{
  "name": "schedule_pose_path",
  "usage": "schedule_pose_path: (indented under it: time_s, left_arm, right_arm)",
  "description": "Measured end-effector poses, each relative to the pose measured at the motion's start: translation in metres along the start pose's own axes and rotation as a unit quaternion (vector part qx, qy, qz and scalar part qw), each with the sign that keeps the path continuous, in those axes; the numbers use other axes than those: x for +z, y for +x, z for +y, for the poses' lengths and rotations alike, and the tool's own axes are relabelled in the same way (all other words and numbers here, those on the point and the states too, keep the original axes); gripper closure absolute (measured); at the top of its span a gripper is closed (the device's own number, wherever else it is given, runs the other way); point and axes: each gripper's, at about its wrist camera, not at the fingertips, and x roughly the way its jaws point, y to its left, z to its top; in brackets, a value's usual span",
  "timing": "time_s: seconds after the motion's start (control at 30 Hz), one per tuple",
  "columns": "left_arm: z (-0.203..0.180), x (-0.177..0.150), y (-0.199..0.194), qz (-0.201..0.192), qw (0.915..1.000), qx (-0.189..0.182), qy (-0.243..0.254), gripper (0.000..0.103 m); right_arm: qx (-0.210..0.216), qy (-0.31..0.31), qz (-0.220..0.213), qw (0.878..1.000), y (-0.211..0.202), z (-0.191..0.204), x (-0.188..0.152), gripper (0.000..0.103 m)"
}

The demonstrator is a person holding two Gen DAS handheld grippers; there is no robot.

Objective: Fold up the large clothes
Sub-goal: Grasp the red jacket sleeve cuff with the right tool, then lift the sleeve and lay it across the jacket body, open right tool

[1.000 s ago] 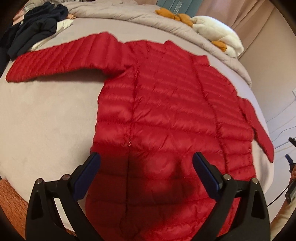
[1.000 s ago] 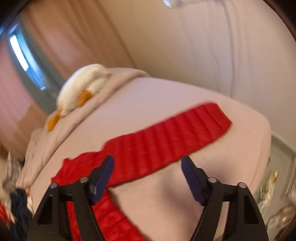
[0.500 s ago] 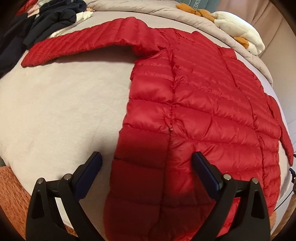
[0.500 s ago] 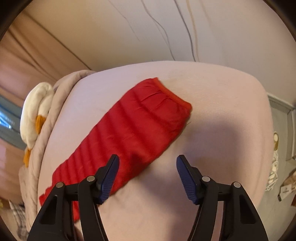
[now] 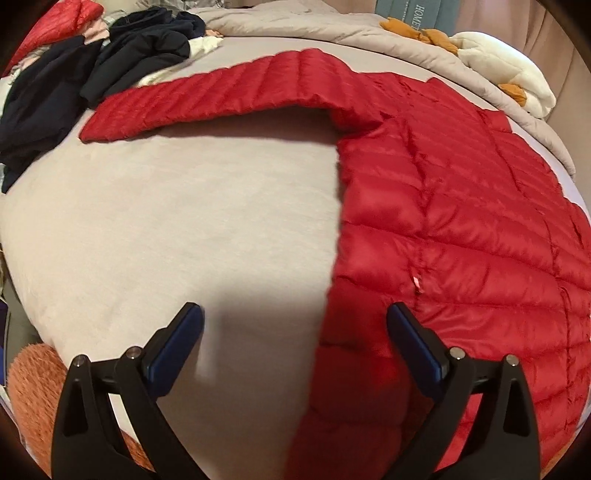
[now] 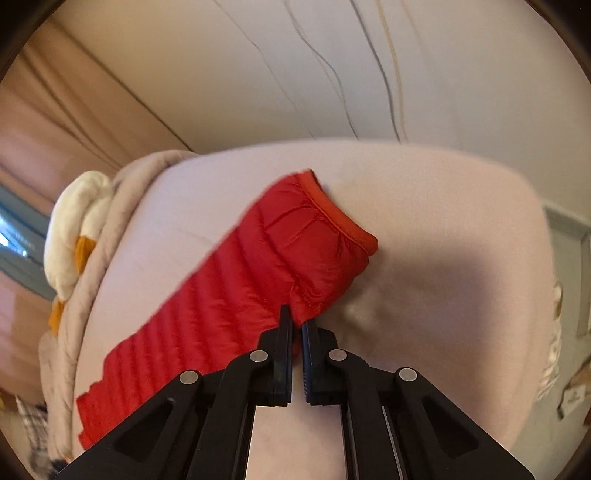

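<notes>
Red quilted jacket point(image 5: 461, 229) lay spread flat on the bed point(image 5: 184, 229), back up, both sleeves out to the sides. Half a second before, the right tool point(image 6: 296, 325) had hung with jaws wide over the right sleeve point(image 6: 240, 288); its jaws had just been closing, and were now pinched tight on the sleeve's edge just short of the cuff point(image 6: 340, 218), fabric bunched between the pads. Judged: first grip made, sleeve ready to be folded in across the body.

Left tool point(image 5: 295, 332) had drifted from over the jacket's middle toward its side; jaws were wide apart, straddling the side edge near the hem, holding nothing.

Bed was covered in a pale grey-pink sheet. Beyond the jacket: a beige duvet point(image 5: 332, 29), a white and orange plush toy point(image 5: 506, 74). Off the left sleeve point(image 5: 221, 96): a heap of dark clothes point(image 5: 92, 74). Cables ran down the wall point(image 6: 369, 74) past the cuff.
</notes>
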Motion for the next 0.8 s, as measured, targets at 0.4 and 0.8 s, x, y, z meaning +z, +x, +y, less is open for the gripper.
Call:
schedule_pose_path:
  time_s: [0.4, 0.8]
  left_arm:
    - [0.022, 0.022, -0.011, -0.008, 0.9998, -0.011, -0.016, 0.012]
    - [0.021, 0.063, -0.088, -0.084, 0.9912, -0.096, -0.033, 0.008]
  right_arm:
    - [0.087, -0.143, -0.118, 0.979, -0.132, 0.093, -0.003, 0.098]
    - [0.238, -0.322, -0.135, 0.906, -0.214, 0.247, -0.054, 0.098]
